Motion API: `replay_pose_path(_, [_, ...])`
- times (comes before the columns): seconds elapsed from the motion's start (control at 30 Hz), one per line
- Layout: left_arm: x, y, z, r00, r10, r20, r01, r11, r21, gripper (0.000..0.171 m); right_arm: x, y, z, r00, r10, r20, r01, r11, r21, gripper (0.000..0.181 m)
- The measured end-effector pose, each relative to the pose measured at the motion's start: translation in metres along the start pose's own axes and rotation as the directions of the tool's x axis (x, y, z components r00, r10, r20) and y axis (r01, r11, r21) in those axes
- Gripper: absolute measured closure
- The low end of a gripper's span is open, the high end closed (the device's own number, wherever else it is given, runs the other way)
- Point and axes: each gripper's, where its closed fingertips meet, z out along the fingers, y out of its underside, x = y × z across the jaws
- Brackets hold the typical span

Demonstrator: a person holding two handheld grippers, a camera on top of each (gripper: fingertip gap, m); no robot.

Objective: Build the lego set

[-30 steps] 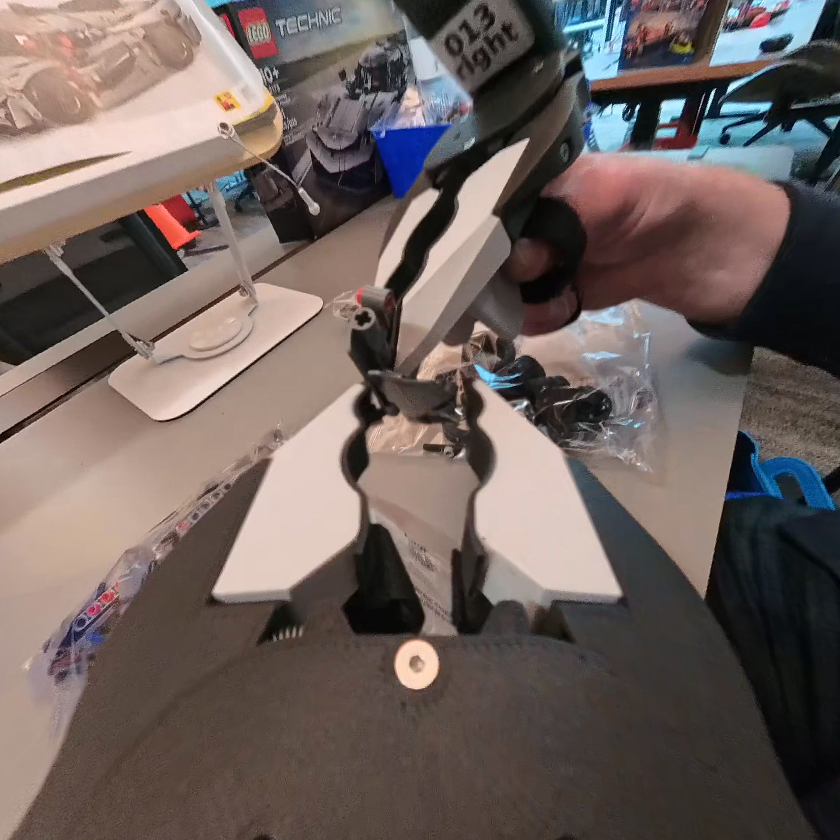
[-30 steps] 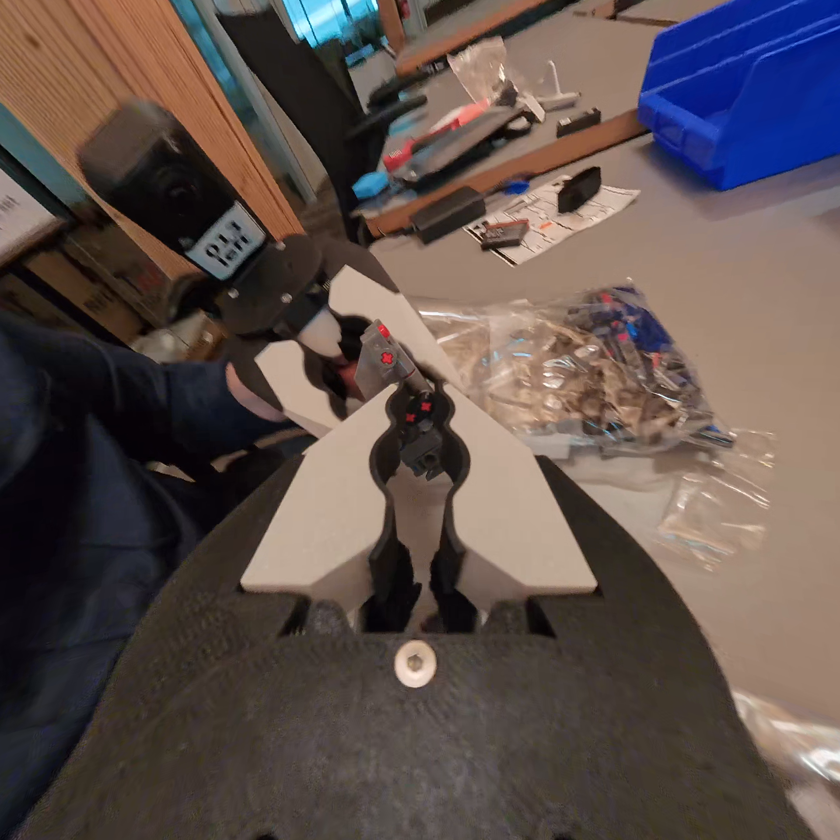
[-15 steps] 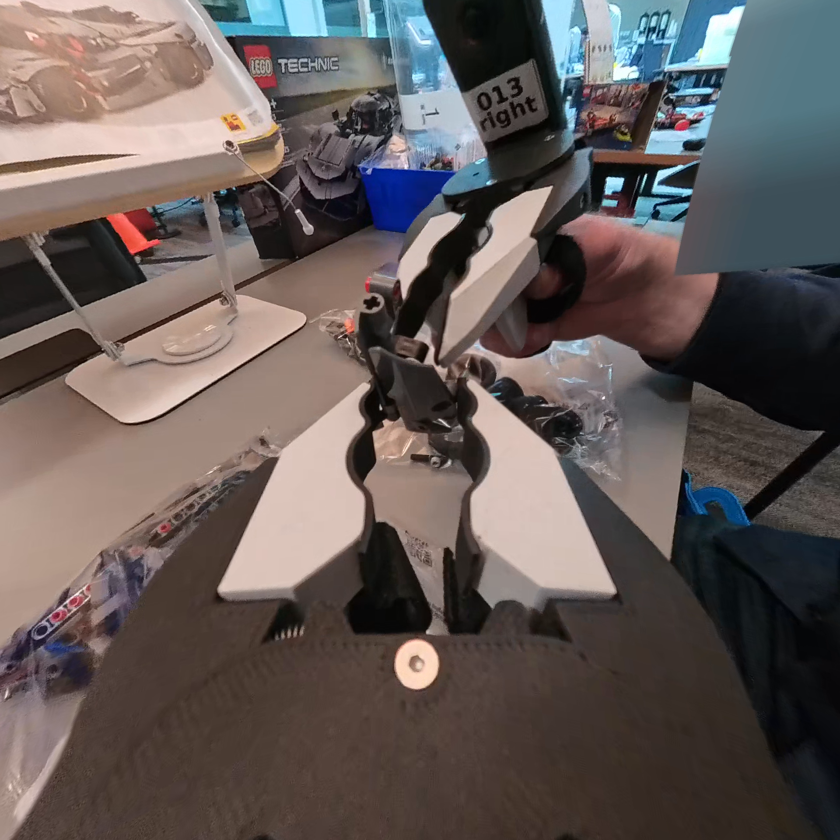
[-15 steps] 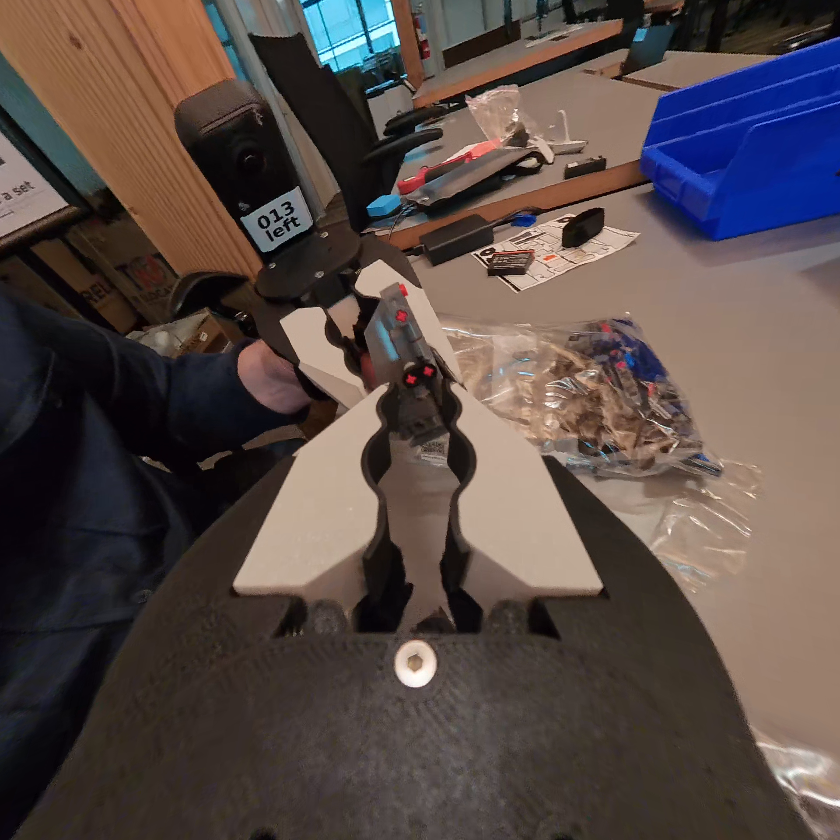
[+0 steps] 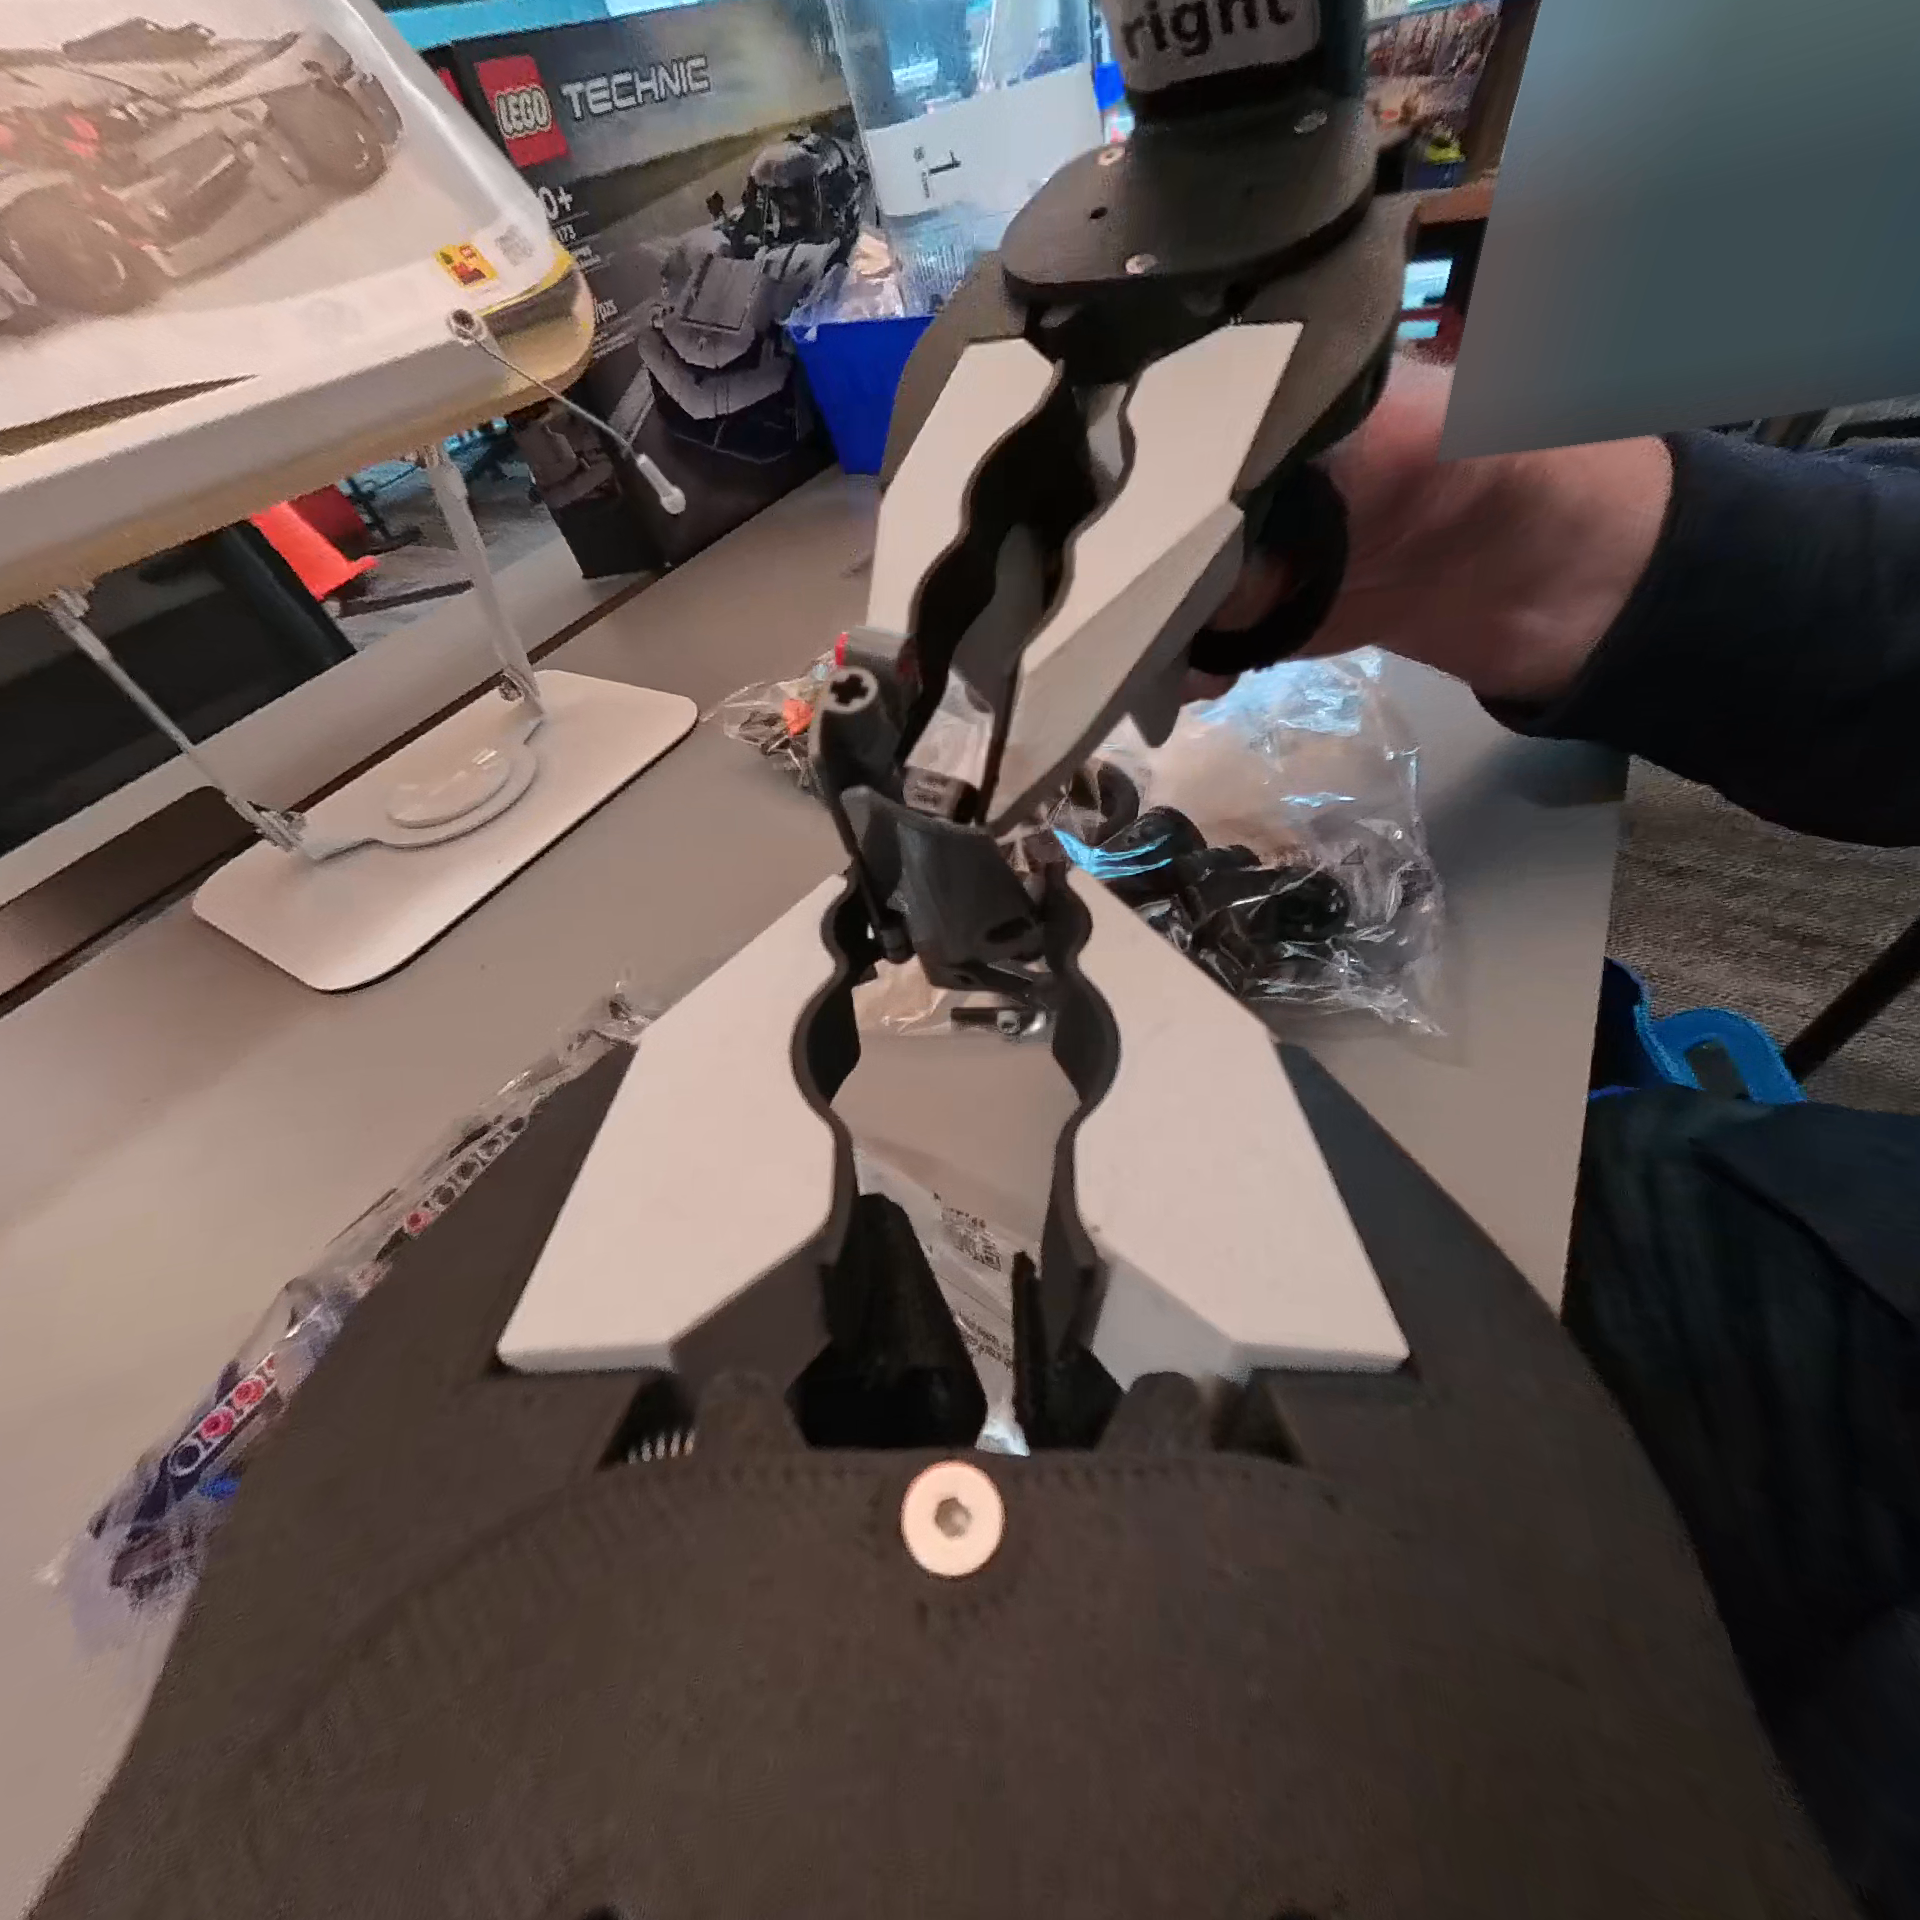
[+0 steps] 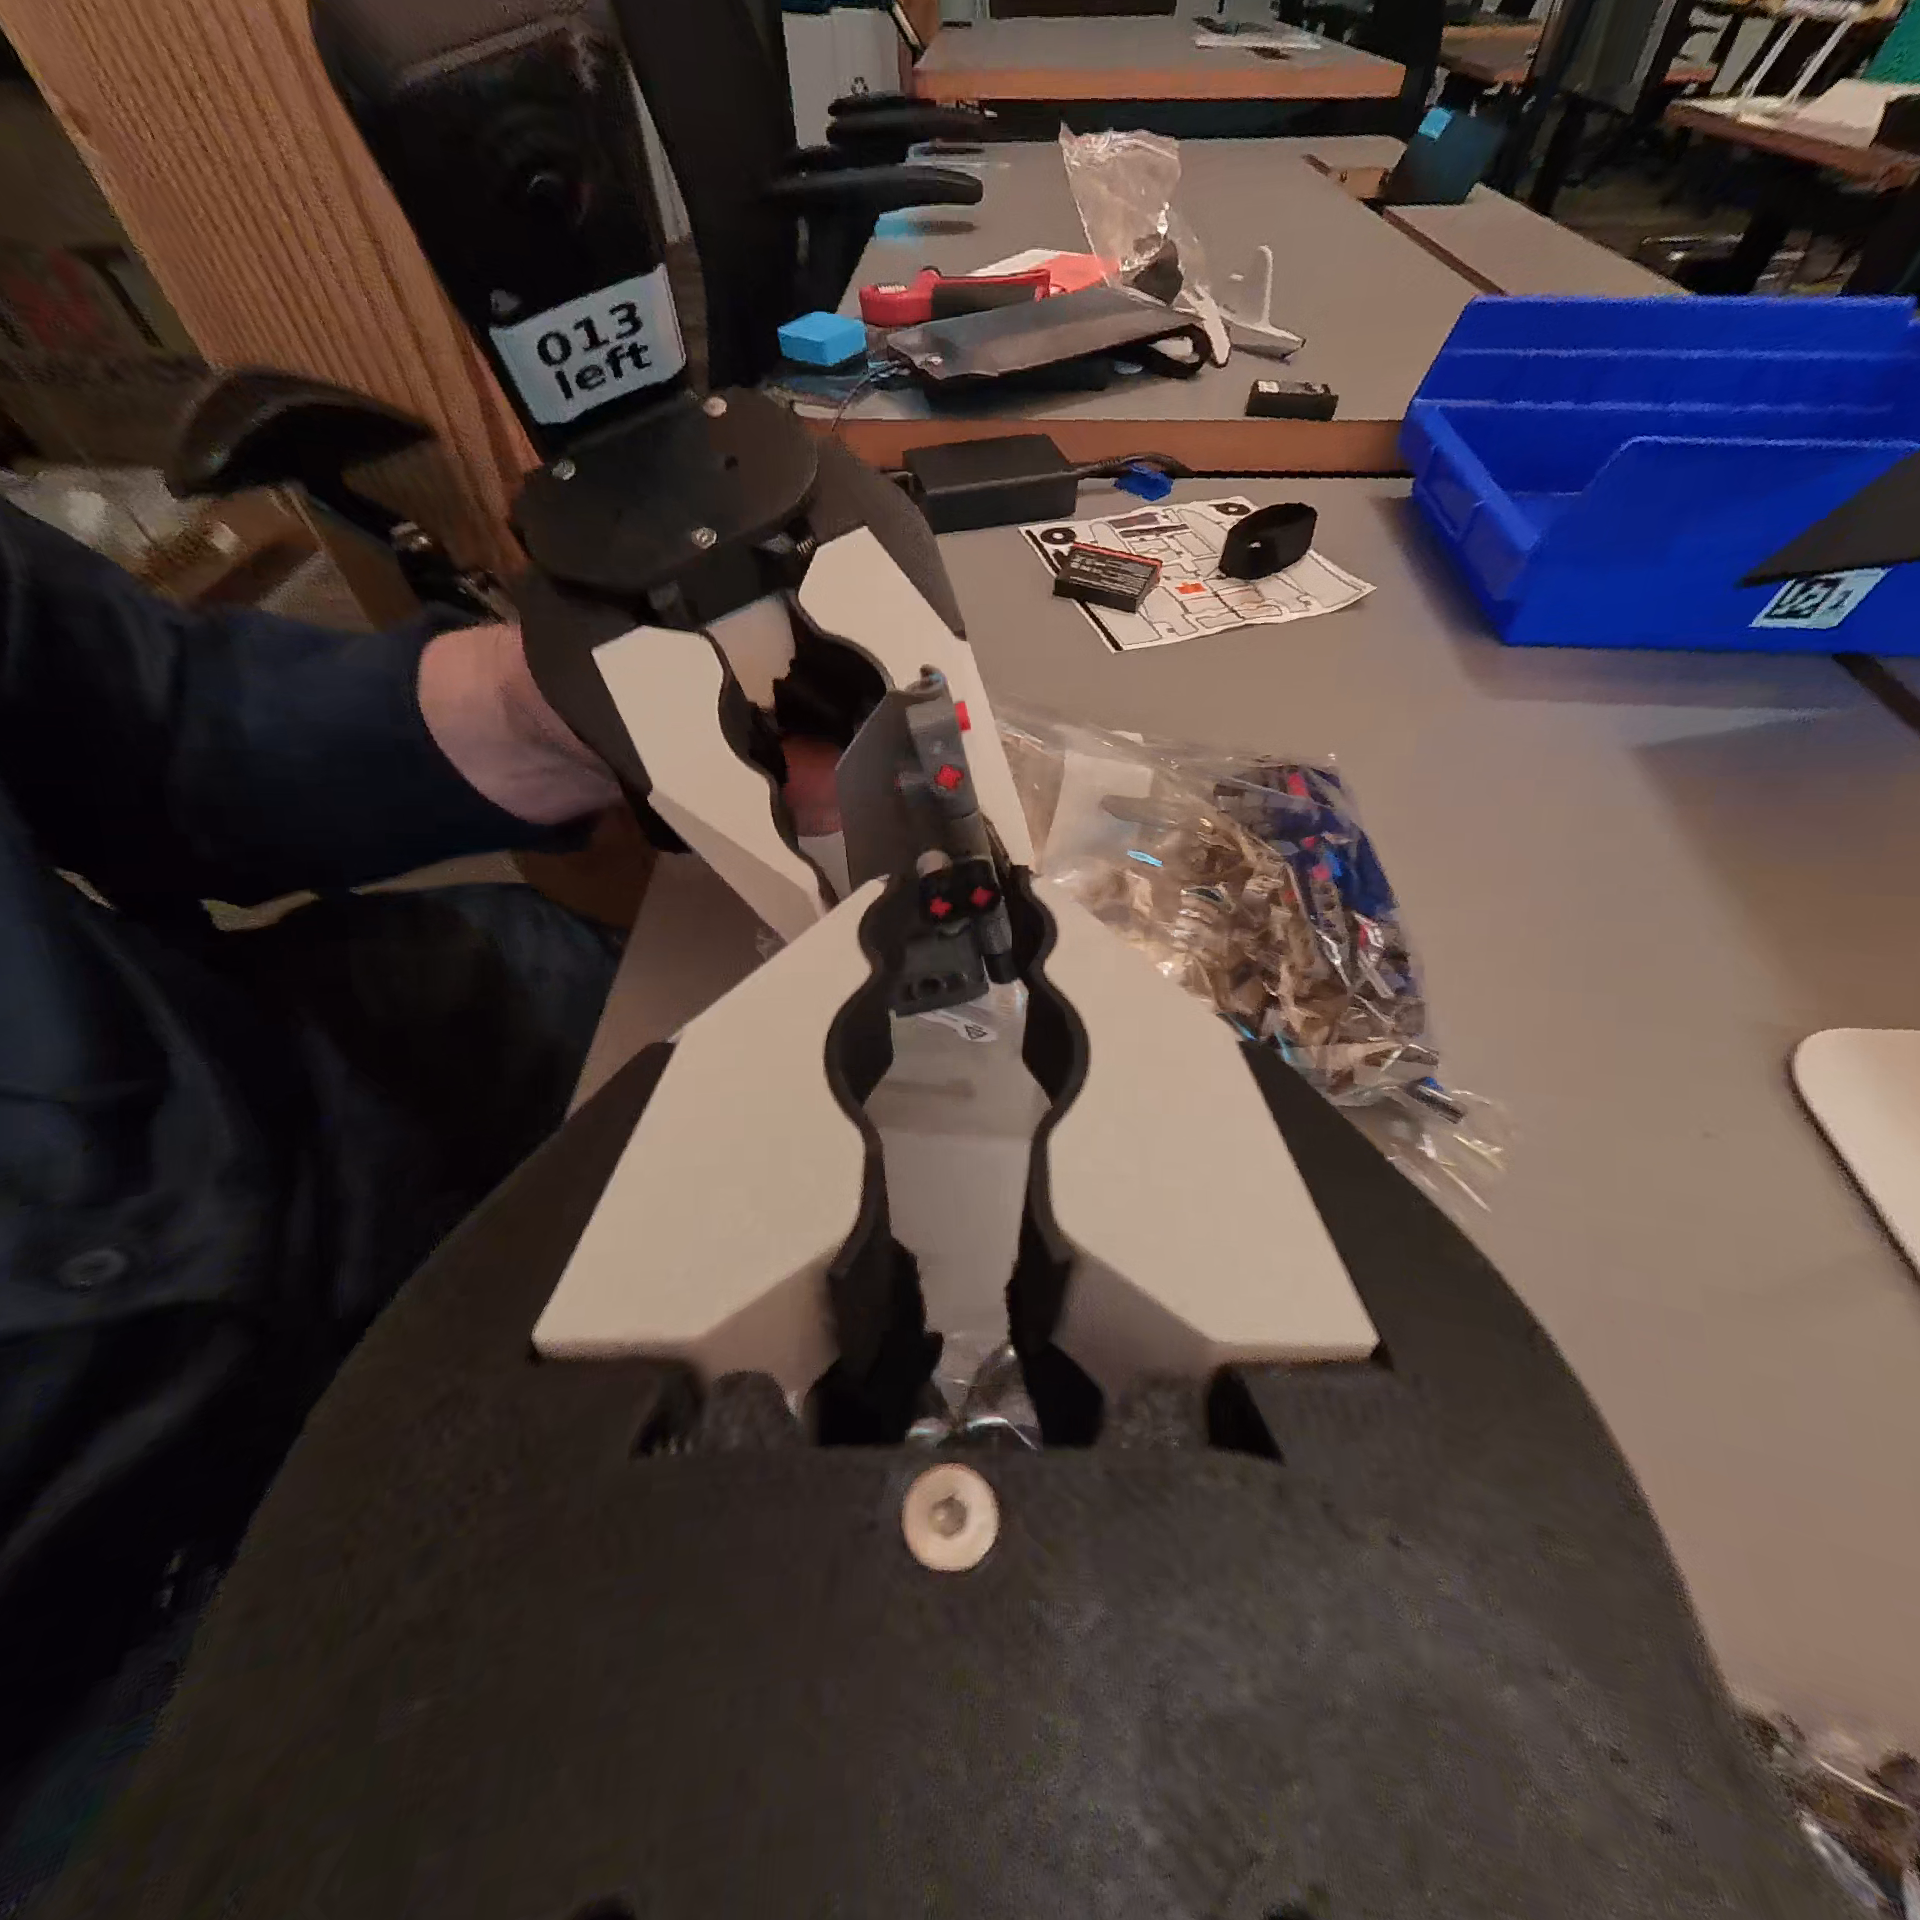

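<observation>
The left gripper (image 5: 951, 920) pinches the dark grey base of a small lego assembly (image 5: 935, 883) between its fingertips. The right gripper (image 6: 940, 935) grips the same assembly from the opposite side, its fingertips pressed onto the block with two red pins. Compared with one second ago, both grippers have risen off the desk (image 5: 644, 852) and turned so that the assembly now stands more upright between them. It is held in the air, above the parts bags. This suggests the piece is being seated or checked rather than fetched; the build is judged to be at an early stage, since most bags remain sealed. The left wrist view shows the black cross-axle hole at the top of the assembly, a bag of black parts (image 5: 1247, 894) behind it, the manual (image 5: 260, 260) on its stand, and the set box (image 5: 665, 260). The right wrist view alone shows the red pins, a bag of mixed blue and tan parts (image 6: 1268, 914), a sticker sheet (image 6: 1195, 566) and a blue bin (image 6: 1662, 468).
</observation>
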Motion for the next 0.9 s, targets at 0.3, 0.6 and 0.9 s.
replay_pose_path(0.3, [0.005,0.003,0.003,0.999,0.039,-0.021,-0.040,0.999,-0.030,0.138,-0.003,0.007,0.007,0.998,-0.061,-0.024,0.059,0.997,-0.048,0.168])
replay_pose_path(0.6, [0.010,0.001,-0.004,0.997,-0.019,-0.081,0.022,0.999,0.032,0.140,-0.006,0.018,0.002,0.989,-0.145,0.002,0.144,0.984,-0.103,0.168])
replay_pose_path(0.9, [0.013,-0.007,-0.004,0.977,-0.118,-0.179,0.138,0.985,0.103,0.140,-0.010,0.016,-0.003,0.986,-0.167,-0.009,0.167,0.984,-0.063,0.168])
